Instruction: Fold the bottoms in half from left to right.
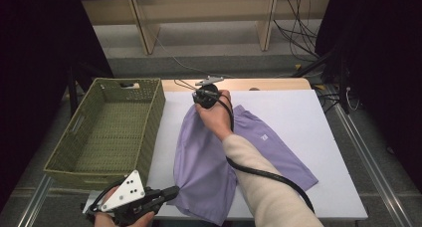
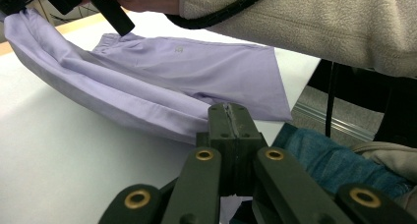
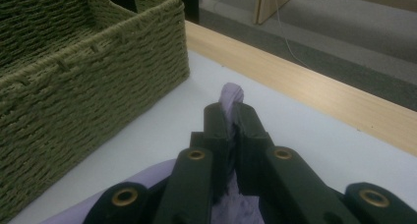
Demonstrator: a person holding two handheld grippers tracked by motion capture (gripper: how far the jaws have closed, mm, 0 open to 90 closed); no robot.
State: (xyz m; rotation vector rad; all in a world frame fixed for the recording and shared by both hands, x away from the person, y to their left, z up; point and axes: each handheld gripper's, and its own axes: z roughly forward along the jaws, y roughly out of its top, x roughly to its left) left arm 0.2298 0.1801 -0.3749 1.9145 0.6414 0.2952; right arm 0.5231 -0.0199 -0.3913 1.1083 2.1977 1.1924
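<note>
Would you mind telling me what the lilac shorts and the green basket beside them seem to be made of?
The lilac shorts look like thin, smooth woven cloth with a matte finish: they drape in soft folds where both grippers pinch them. The green basket appears to be woven from twisted cord or paper rope, judging by its coarse ribbed rows; the exact fibre is unclear.

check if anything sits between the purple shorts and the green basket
Nothing visible does. The purple shorts, pinched by the left claw and right claw, lie on the white table beside the woven basket. Between them is bare tabletop and the basket's own side wall, and the basket holds nothing.
</note>
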